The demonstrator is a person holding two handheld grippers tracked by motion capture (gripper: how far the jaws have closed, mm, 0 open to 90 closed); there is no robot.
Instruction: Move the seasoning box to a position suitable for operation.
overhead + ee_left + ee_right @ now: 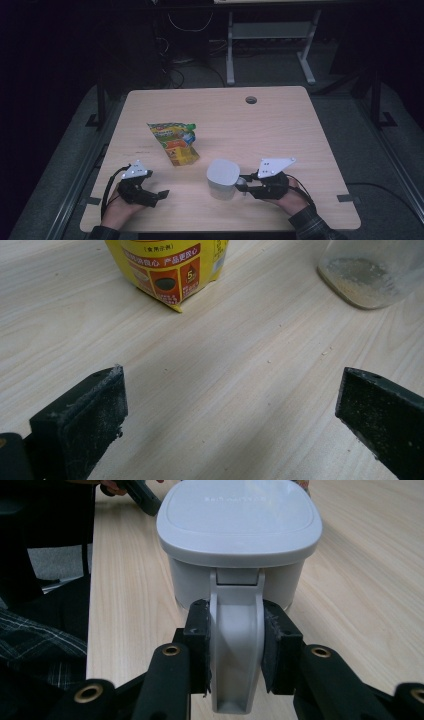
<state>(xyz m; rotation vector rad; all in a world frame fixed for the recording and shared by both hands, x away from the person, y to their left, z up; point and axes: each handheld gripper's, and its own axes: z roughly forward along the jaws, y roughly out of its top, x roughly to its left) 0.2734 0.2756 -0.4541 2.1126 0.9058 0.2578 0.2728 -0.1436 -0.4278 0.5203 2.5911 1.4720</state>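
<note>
White lidded container (240, 525) (handle (235, 645) clamped), standing upright.

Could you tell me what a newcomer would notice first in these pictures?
Probably the white lidded container near the table's front edge, with the right gripper clamped on its handle. Next, the bright yellow snack pouch lying left of centre, beyond the open left gripper.

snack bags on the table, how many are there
1. The snack bag lies flat on the table, left of centre, beyond the left gripper and up-left of the lidded container. Nothing seems hidden.
</note>
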